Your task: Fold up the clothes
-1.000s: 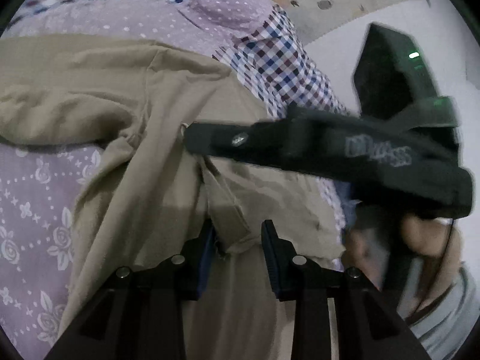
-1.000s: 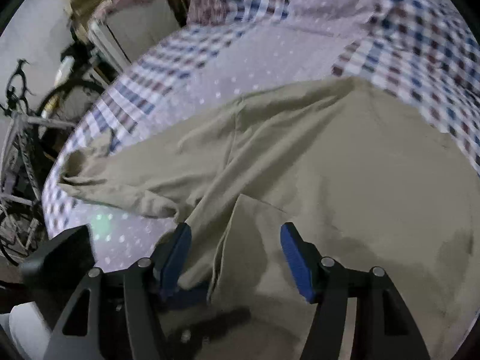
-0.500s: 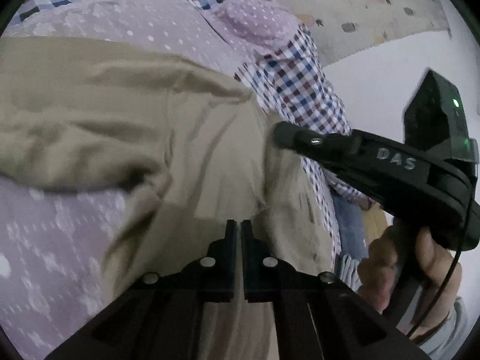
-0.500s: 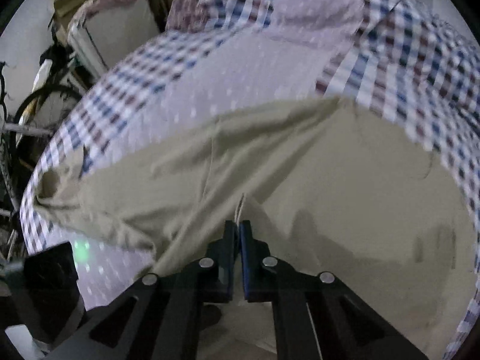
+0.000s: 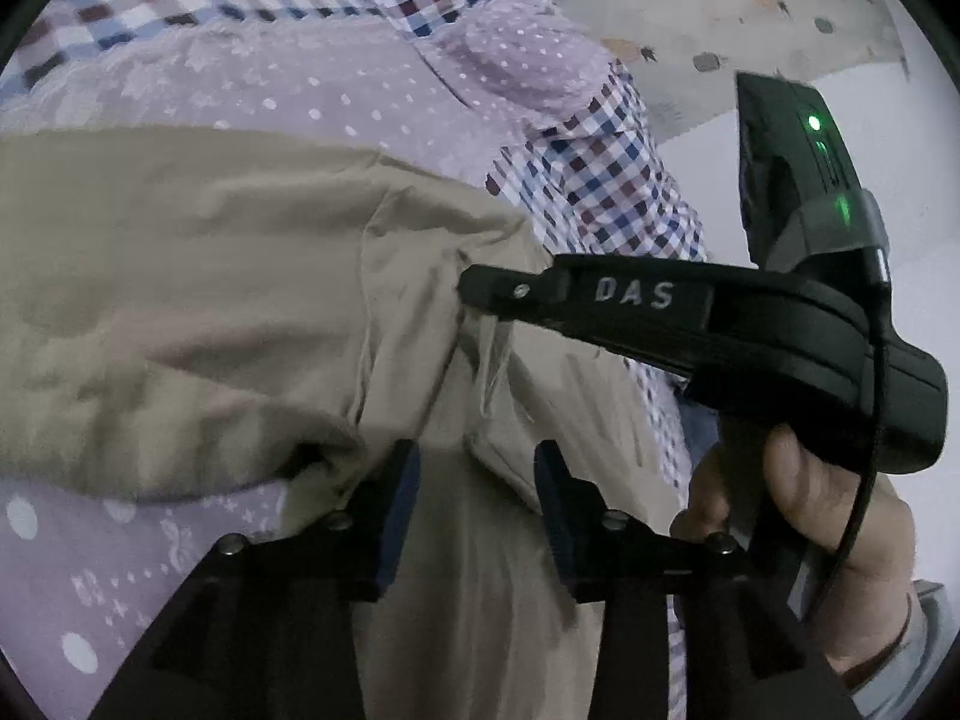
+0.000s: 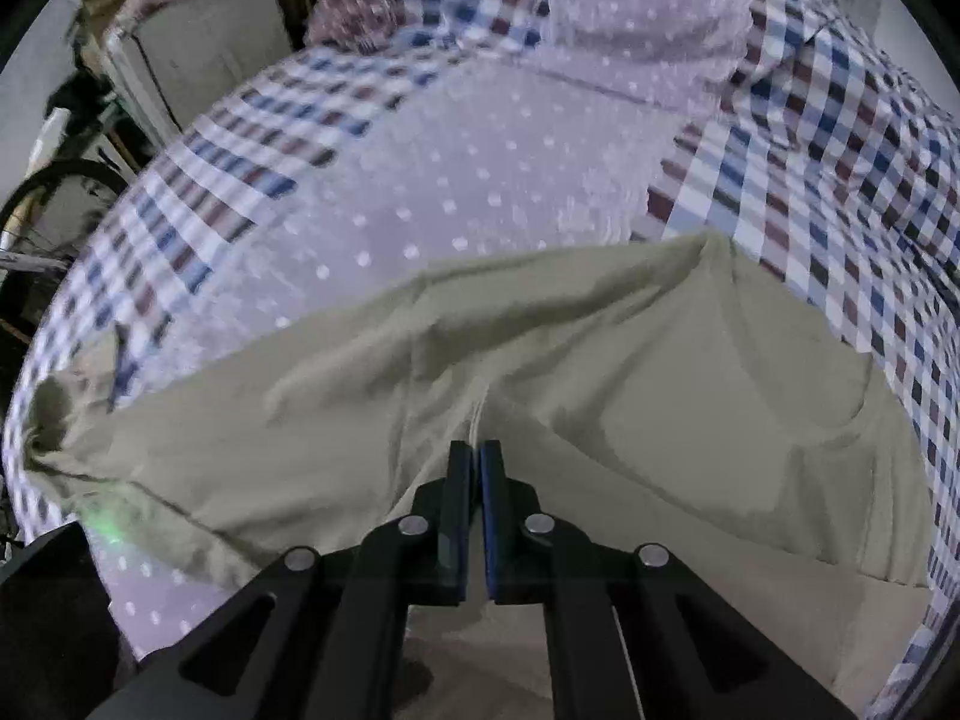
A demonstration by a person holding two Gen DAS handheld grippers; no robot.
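- since half a second ago the left hand-held gripper (image 5: pixel 477 510) has opened from closed; its jaws now stand apart over the beige cotton garment (image 5: pixel 210 300).
- right hand-held gripper (image 6: pixel 479 468): jaws remain pressed together, pinching a fold of the garment (image 6: pixel 660 420).
- the garment lies spread on the bed with the lilac dotted and checked cover (image 6: pixel 450 180).
- a person's hand (image 5: pixel 840 498) grips the right handle.

The left claw (image 5: pixel 477 468) stands with its jaws spread wide, blue pads facing each other across the gap. The right claw (image 6: pixel 479 468) has its jaws pressed together, pinching a ridge of cloth (image 6: pixel 600 372). In the left wrist view the right claw reaches in from the right, level, its tip forward of the left claw. A hand (image 5: pixel 834 516) grips its handle from below.
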